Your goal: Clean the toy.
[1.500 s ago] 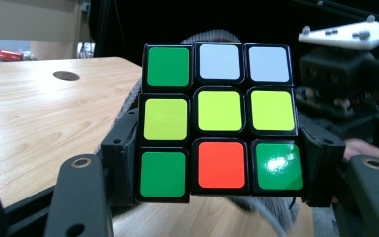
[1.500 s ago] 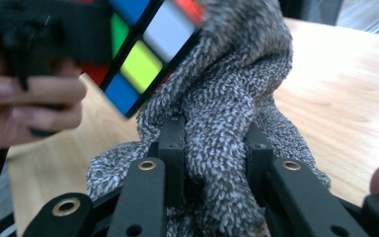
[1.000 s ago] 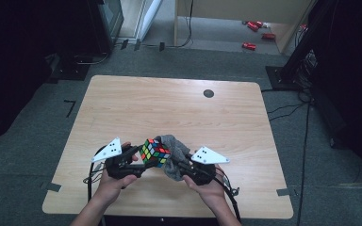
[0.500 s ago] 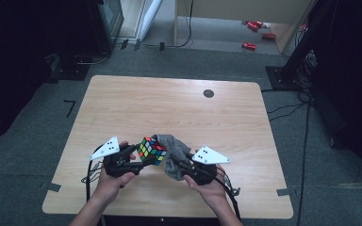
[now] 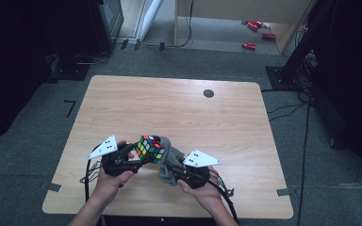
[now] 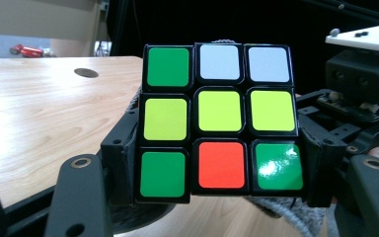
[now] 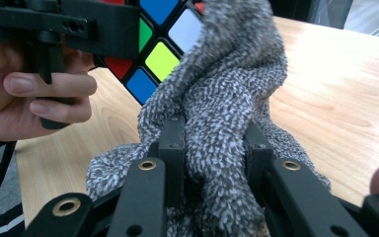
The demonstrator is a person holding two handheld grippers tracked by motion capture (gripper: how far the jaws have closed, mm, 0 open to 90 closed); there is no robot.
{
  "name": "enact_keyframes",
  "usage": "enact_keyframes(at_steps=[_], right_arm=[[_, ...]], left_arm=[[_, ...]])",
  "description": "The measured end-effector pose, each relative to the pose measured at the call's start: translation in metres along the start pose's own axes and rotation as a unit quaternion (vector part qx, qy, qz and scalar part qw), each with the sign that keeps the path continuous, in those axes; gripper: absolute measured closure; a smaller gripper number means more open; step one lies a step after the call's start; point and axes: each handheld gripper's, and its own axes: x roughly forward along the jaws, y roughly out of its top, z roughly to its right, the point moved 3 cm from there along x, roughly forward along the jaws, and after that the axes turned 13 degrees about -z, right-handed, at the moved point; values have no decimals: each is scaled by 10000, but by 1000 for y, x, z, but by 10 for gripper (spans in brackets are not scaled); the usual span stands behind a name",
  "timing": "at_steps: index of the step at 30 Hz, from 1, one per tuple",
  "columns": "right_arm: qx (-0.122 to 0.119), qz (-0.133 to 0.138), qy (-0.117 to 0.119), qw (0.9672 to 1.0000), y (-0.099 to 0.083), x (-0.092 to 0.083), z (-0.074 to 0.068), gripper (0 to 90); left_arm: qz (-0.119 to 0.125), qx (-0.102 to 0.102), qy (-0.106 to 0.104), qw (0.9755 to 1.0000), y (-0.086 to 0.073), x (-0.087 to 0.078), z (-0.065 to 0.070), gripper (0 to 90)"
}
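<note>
Little has shifted since a second ago: left claw [image 5: 139,157] grips the stiff, slick puzzle cube [image 5: 150,149] by opposite faces above the tabletop [image 5: 179,108], while right claw [image 7: 214,143] pinches the limp grey cloth [image 7: 227,98], seemingly wiping it.

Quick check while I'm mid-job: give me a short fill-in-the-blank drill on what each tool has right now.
The left tool is shut on the ____ cube.
The right tool is shut on a grey ____.
In the left gripper view, the centre square of the cube's facing side is ____.
The cloth touches the cube, above the ____ table.

Missing words: puzzle; cloth; yellow; wooden
</note>
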Motion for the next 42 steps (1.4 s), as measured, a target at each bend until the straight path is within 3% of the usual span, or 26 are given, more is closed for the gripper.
enact_keyframes(at_steps=[6,9,12,17,20,23,25,27,33,36,40,42], right_arm=[[143,297,-175,9993,5,-15,11,707],[166,251,-183,9994,3,-12,12,707],[192,154,-57,9997,0,-5,9,707],[-101,-78,119,9998,-2,4,-4,706],[-251,-105,34,9996,-1,4,-7,706],[-132,77,-96,9998,2,-3,0,707],[69,258,-184,9995,4,-11,8,708],[157,320,-184,9992,3,-12,11,708],[-174,19,68,9998,-2,4,-5,707],[-335,-47,2,9994,-1,6,-10,706],[-91,244,-183,9995,3,-6,2,707],[-10,360,-161,9992,3,-9,5,707]], left_arm=[[-123,93,-92,9998,-2,6,5,343],[-155,180,-61,9997,-2,9,9,343],[-99,116,-61,9999,-1,6,7,343],[44,-4,-19,10000,1,-1,1,343],[44,-31,-48,10000,1,-1,1,343],[-21,25,-147,9999,0,2,4,343],[-72,91,-189,9998,0,5,8,343],[-98,113,-128,9998,0,7,9,343],[77,-129,23,9999,0,-1,0,343],[102,-154,-43,9998,0,-1,0,343],[10,-61,-213,9998,0,4,6,343],[13,-141,-286,9995,1,4,6,343]])
